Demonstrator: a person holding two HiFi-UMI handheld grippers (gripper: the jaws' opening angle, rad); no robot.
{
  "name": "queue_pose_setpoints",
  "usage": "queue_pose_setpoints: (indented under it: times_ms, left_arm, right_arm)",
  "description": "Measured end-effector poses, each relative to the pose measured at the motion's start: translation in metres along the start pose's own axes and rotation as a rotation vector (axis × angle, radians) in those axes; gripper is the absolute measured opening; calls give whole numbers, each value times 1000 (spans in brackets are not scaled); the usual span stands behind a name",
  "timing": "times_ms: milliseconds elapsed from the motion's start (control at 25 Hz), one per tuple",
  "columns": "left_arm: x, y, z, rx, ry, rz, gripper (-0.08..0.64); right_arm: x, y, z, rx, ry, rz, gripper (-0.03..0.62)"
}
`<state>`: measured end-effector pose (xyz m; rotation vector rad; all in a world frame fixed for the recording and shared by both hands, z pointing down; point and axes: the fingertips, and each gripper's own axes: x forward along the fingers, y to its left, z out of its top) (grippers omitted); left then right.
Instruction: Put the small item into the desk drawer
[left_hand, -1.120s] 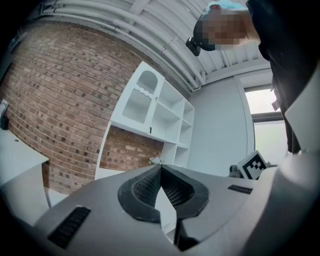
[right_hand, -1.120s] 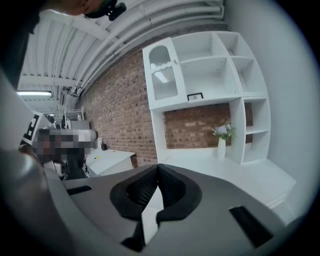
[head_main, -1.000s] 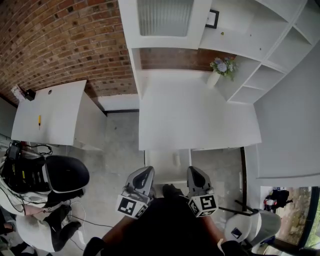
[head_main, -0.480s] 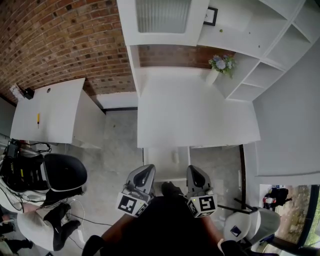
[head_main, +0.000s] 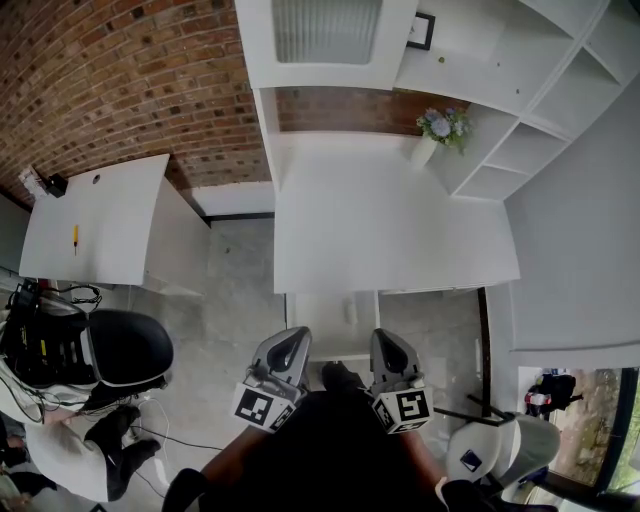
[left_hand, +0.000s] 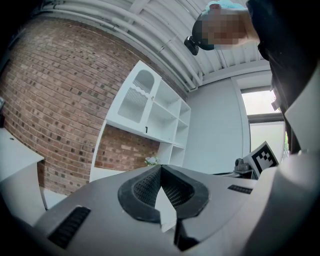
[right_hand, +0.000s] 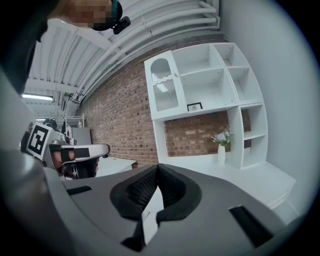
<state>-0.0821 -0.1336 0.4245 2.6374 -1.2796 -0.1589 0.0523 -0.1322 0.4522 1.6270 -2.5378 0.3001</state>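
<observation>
In the head view a white drawer (head_main: 318, 330) stands pulled out from under the front edge of the white desk (head_main: 390, 230). A small pale item (head_main: 352, 314) lies inside it near its right side. My left gripper (head_main: 291, 342) and right gripper (head_main: 387, 342) hang side by side just in front of the drawer, close to my body, and touch nothing. Seen in their own views, the left gripper (left_hand: 160, 169) and the right gripper (right_hand: 157, 167) each have their dark ribbed pads meeting at the tips with nothing between them. Both point level across the desk toward the shelves.
A vase of flowers (head_main: 436, 135) stands at the desk's back right, beside white shelving (head_main: 540, 110). A second white table (head_main: 95, 225) with a yellow pen is on the left. A black office chair (head_main: 125, 350) and another person (head_main: 80, 445) are at the lower left.
</observation>
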Motion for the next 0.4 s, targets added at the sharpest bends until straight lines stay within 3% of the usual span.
queue_pose_setpoints:
  times_ms: [400]
  left_arm:
    - [-2,2,7,-1,-1,-9,23]
  right_arm:
    - [1,5,-2,-3,16,-12,14]
